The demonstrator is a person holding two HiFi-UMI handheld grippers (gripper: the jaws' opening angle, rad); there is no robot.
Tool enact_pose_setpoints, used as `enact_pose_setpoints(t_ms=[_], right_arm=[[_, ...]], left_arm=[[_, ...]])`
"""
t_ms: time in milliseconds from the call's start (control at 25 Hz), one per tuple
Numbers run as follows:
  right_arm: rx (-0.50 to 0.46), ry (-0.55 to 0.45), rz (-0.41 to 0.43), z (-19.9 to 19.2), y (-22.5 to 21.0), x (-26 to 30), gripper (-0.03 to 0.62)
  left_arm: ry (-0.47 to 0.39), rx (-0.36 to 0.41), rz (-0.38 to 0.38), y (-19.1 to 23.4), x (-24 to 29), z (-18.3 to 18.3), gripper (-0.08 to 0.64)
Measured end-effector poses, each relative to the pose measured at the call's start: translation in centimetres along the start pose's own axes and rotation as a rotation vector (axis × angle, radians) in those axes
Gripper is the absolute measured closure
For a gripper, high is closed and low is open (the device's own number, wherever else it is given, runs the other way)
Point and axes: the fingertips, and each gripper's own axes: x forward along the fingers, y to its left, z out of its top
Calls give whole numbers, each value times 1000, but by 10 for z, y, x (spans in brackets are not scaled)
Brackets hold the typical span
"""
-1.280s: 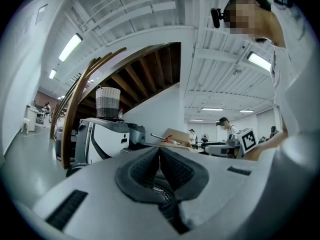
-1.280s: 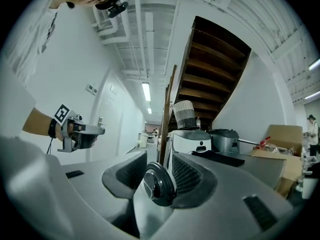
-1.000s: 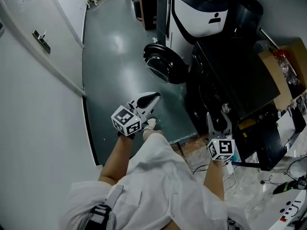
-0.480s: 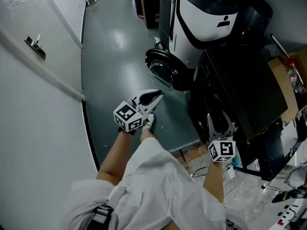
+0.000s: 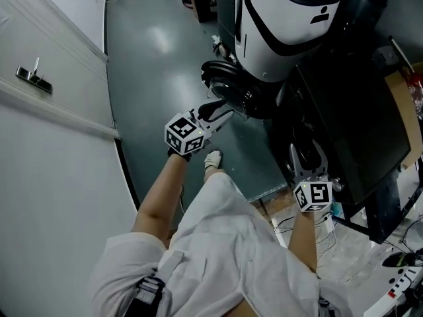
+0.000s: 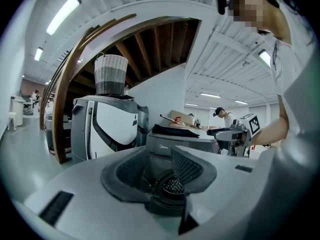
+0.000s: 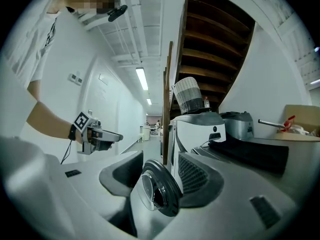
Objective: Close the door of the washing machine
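Observation:
The dark washing machine (image 5: 344, 124) stands at the right, its round black door (image 5: 228, 88) swung open over the floor. My left gripper (image 5: 221, 111) sits just below and beside the door's edge. Its jaws have just been opening and nothing lies between them. Past them, the left gripper view shows the washer's front (image 6: 180, 146). My right gripper (image 5: 307, 157) hangs at the machine's front. It is open, its jaws have also just been opening, and they hold nothing. The right gripper view shows the glass-centred door (image 7: 155, 189) ahead, apart from the pads.
A white and black appliance (image 5: 284, 25) stands behind the open door, topped by a wicker basket (image 6: 111, 74). A white wall with a handle (image 5: 33, 78) runs along the left. A cardboard box (image 5: 404, 104) and cables with a power strip (image 5: 396, 296) lie to the right.
Both grippers have moved forward towards the washing machine. The left one has come up close to the open door and its jaws have parted.

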Motion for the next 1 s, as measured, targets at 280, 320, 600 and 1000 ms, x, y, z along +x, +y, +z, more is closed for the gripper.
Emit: enact_pose_setpoints(t_ms=[280,320,600,1000], right_arm=[[35,35,-19,-3,0,54,364],[40,40,-26,-5,-1,61,364],[72,77,-71,-10,-8,112,362],[117,140,-125,-37,-21,170,360]], left_arm=[[138,93,-103,62,44,-11,345],[164,111,-114,72,50,-15,334],[325,193,-229,133,93,-43,296],[530,318,-375,204,160,-94,258]])
